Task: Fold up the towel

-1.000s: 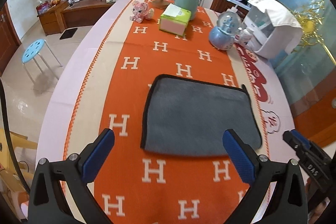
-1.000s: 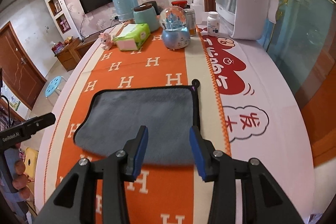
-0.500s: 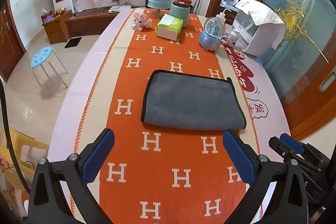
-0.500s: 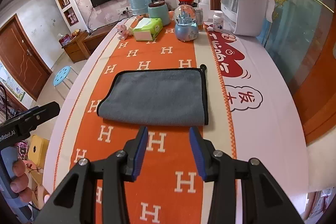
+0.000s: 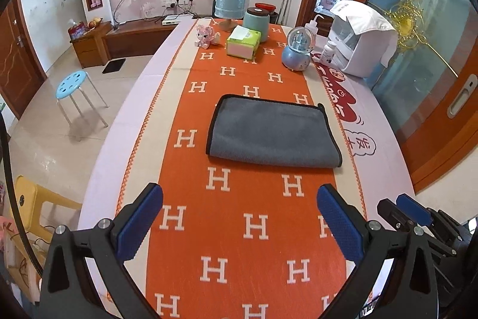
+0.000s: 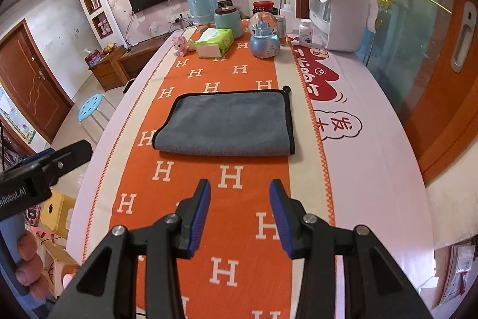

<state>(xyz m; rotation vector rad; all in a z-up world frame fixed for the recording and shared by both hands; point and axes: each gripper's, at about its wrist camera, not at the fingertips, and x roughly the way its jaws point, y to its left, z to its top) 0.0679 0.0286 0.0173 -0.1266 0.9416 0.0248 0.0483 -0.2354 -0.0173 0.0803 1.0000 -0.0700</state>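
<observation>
A grey towel with black trim [image 5: 273,133] lies folded flat on the orange H-patterned runner in the middle of the table; it also shows in the right wrist view [image 6: 228,124]. My left gripper [image 5: 239,205] is open wide and empty, held back from the towel's near edge. My right gripper [image 6: 239,199] is open and empty, also short of the towel's near edge. The right gripper shows at the lower right of the left wrist view [image 5: 418,217], and the left gripper at the left of the right wrist view [image 6: 44,166].
At the table's far end stand a tissue box [image 5: 243,42], a snow globe [image 5: 298,53], a teal jar [image 5: 256,21], a pink toy [image 5: 206,35], a pill bottle [image 5: 328,51] and a white covered appliance [image 5: 361,38]. A blue stool [image 5: 73,82] stands left of the table.
Both grippers have pulled back and up from the towel, which now looks smaller and farther away. The towel lies unmoved and both grippers stay open.
</observation>
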